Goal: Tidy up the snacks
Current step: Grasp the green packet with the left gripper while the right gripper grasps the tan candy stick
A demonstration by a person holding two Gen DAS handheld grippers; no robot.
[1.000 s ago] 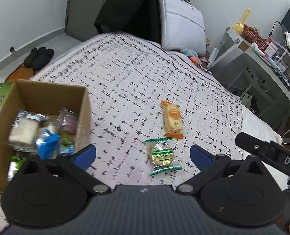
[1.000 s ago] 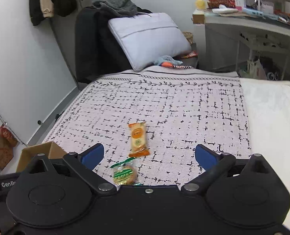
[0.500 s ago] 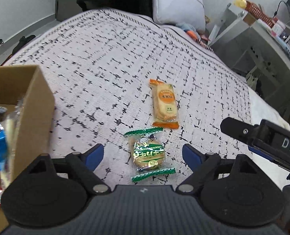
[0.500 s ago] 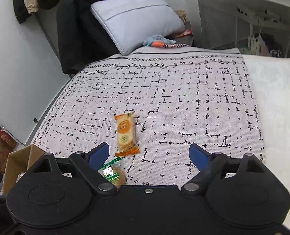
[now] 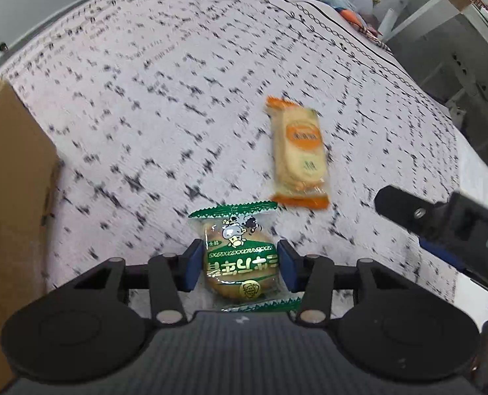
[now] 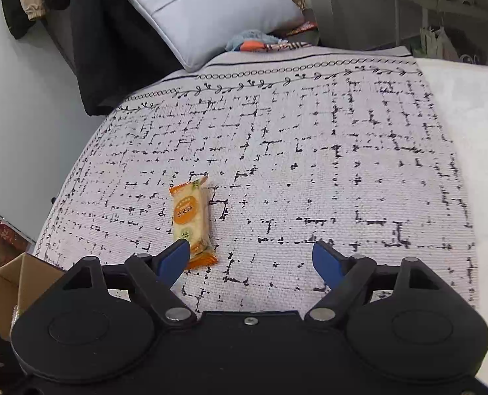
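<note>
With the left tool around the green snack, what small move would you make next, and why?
Probably lift the left tool slightly. Its pads sit against both sides of the green snack, which lies on the bedspread, and the cardboard box waits to its left.

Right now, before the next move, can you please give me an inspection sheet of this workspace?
Surface: white bedspread with black grid marks; plain white blanket beside it.
Job's things: green-wrapped round biscuit packet between the left fingers; orange-ended cracker packet lying flat and free; brown cardboard box at the bed's left edge.
Clutter: grey pillow, dark clothes.
Grippers: left gripper closed against the biscuit packet; right gripper open, empty.
Cables: nothing seen.
Surroundings: white shelving, grey wall.
</note>
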